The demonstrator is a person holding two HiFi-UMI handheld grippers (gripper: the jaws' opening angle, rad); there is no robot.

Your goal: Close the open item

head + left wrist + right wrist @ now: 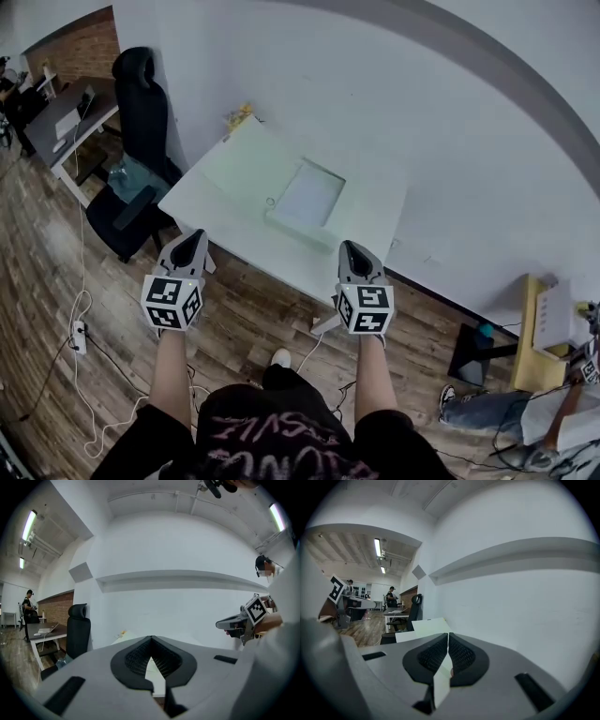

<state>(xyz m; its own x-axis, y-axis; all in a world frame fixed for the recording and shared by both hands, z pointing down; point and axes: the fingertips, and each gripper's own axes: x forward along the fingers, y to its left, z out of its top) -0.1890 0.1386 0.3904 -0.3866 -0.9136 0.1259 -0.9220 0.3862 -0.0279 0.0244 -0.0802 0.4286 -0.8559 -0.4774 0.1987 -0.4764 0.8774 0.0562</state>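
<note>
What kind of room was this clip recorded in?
Probably an office or lab workspace: a black office chair, a desk by a brick wall, and a white table on wood flooring.

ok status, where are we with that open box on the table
Left gripper and right gripper shut, empty, short of the white table. Flat white box open, lid up, untouched. Nothing between fingers and box.

Left grey tapered plastic gripper [192,234] and right grey tapered plastic gripper [349,246]: matching shells, black slots on top. White marker cube [172,302] with black squares on each. Black ribbed pads [136,656]. Black short-sleeved T-shirt [272,436], pink lettering. White shoe [280,357].
</note>
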